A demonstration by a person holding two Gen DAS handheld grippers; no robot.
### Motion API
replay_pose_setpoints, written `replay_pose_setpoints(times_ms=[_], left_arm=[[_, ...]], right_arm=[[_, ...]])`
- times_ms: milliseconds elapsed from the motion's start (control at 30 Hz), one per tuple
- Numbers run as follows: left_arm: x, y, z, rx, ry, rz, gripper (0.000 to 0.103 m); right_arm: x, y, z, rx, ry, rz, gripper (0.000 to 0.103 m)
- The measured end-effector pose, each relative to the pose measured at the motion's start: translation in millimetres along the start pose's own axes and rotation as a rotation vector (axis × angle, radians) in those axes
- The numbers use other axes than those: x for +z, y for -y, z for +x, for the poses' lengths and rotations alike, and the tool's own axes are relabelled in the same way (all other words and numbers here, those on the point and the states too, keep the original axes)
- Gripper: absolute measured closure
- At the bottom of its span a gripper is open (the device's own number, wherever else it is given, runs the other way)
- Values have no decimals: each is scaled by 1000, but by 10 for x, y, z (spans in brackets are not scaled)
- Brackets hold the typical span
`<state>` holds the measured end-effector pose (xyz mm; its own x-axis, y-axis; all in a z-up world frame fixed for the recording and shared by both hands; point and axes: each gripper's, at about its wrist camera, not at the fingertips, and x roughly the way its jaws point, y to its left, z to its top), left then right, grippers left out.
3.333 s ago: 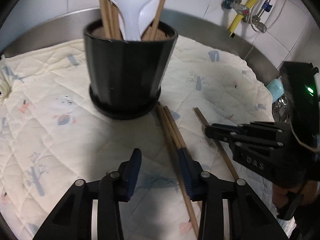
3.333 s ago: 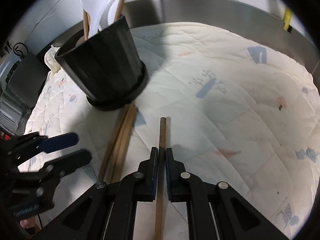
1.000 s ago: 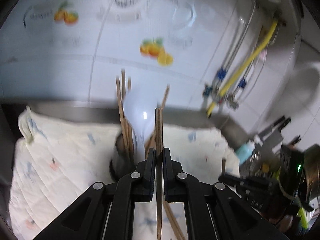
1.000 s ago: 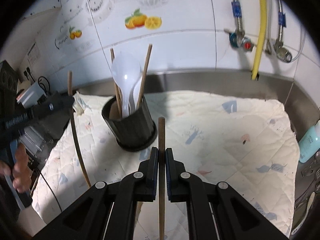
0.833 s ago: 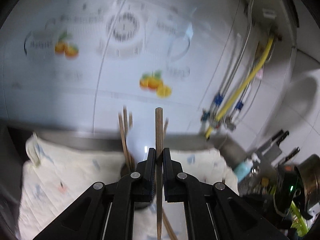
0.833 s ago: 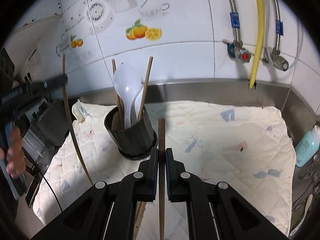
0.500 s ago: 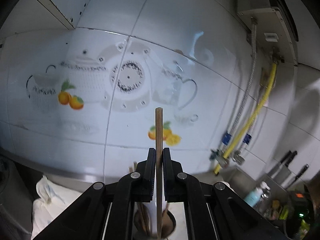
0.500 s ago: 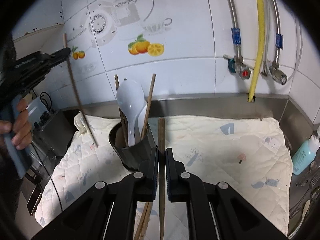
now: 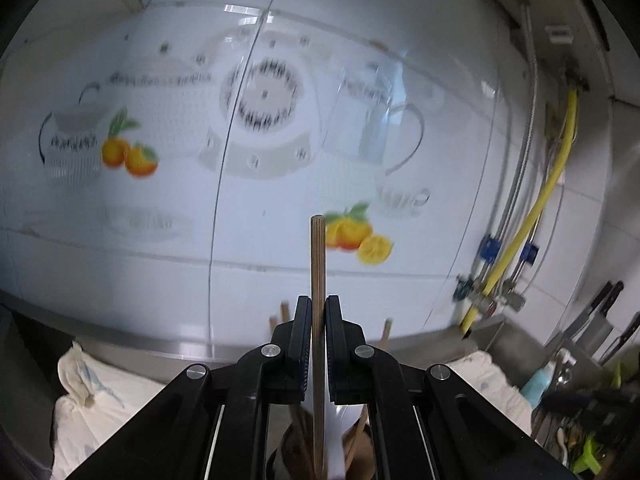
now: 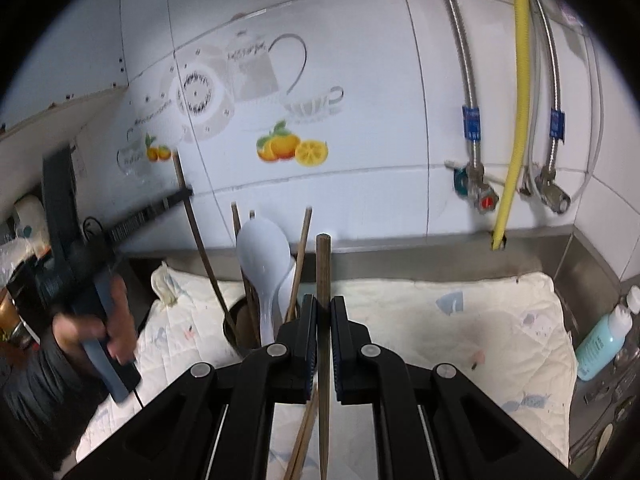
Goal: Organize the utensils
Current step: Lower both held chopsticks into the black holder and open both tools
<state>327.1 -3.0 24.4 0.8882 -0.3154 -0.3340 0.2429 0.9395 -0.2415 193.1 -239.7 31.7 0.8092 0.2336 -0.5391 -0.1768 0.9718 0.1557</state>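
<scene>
White tiled wall with fruit and teapot decals, quilted cloth (image 10: pixel 460 320) on the steel table below.

My left gripper (image 9: pixel 318 320) is clenched on one wooden chopstick (image 9: pixel 317 264), held upright above the black utensil cup (image 10: pixel 236 328), its lower end at the cup's mouth beside the white spoons (image 10: pixel 262 256). My right gripper (image 10: pixel 323 320) is clenched on a second chopstick (image 10: pixel 322 268), raised over the cloth in front of the cup. From the right wrist view, my left hand (image 10: pixel 100 320) holds its gripper toward the cloth's left edge. Two more chopsticks (image 10: pixel 304 440) lie on the cloth near its front edge. A blue bottle (image 10: pixel 604 344) stands past the cloth's right edge.
</scene>
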Motion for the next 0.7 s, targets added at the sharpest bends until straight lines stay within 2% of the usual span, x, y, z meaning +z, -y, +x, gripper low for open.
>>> replay_pose_setpoints(times_ms=[400, 700], left_arm=[[-343, -208, 151, 31, -138, -58, 97], [-408, -280, 190, 36, -193, -68, 95]], right_arm=[[541, -193, 208, 87, 175, 38, 94], [587, -357, 522, 113, 225, 43, 94]])
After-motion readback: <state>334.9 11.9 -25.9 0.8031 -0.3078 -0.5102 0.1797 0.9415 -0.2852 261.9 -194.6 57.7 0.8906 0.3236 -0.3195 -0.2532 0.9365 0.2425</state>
